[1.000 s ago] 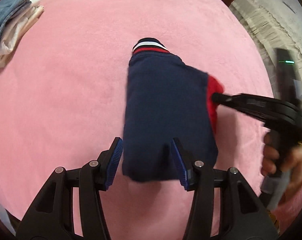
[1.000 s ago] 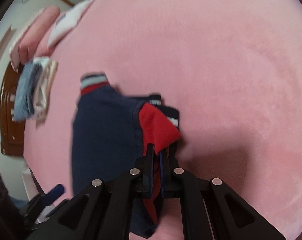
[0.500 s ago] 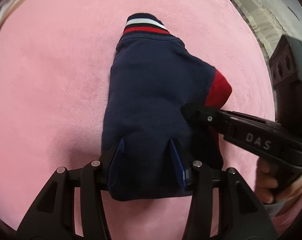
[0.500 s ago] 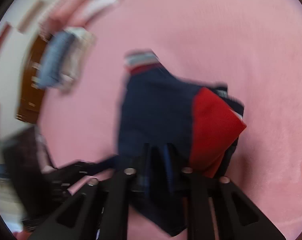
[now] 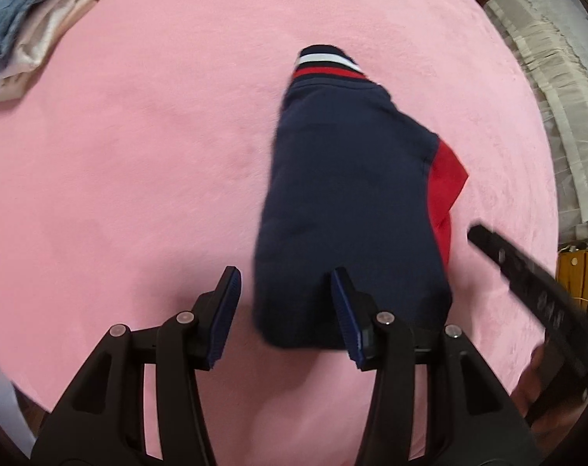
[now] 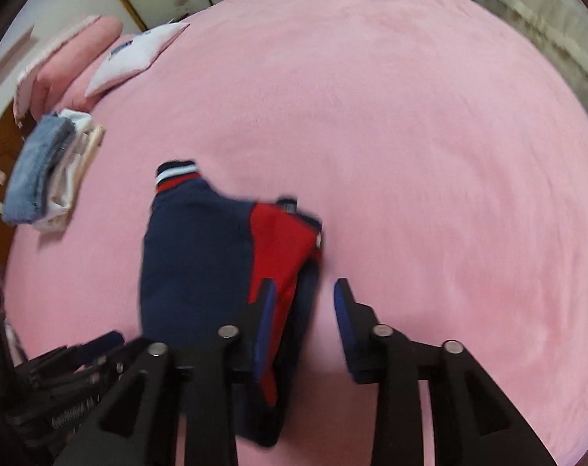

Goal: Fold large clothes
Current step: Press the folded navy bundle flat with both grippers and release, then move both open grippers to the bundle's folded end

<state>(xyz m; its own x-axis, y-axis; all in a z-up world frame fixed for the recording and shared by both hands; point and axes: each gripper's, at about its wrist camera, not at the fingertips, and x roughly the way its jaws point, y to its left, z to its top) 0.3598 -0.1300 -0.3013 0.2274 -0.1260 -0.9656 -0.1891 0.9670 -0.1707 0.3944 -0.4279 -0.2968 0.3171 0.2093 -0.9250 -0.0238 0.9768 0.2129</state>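
Note:
A folded navy garment (image 5: 344, 209) with a red panel and a striped red, white and navy cuff lies on the pink bed cover (image 5: 138, 155). My left gripper (image 5: 286, 283) is open over its near left edge and holds nothing. The right gripper's arm (image 5: 527, 272) shows at the right of the left wrist view. In the right wrist view the same garment (image 6: 200, 256) lies flat. My right gripper (image 6: 305, 295) is open at its right edge, by the red panel (image 6: 282, 244), and holds nothing.
A stack of folded clothes, blue on top, lies at the far left (image 5: 25, 27) (image 6: 49, 171). A white pillow (image 6: 134, 54) and a pink one (image 6: 68, 66) lie at the bed's far end. A lace cover (image 5: 558, 89) hangs beyond the bed's right edge.
My right gripper was shut on the red part of the garment; it has let go, opened and drawn back to the right. My left gripper pulled back a little. The garment lies folded.

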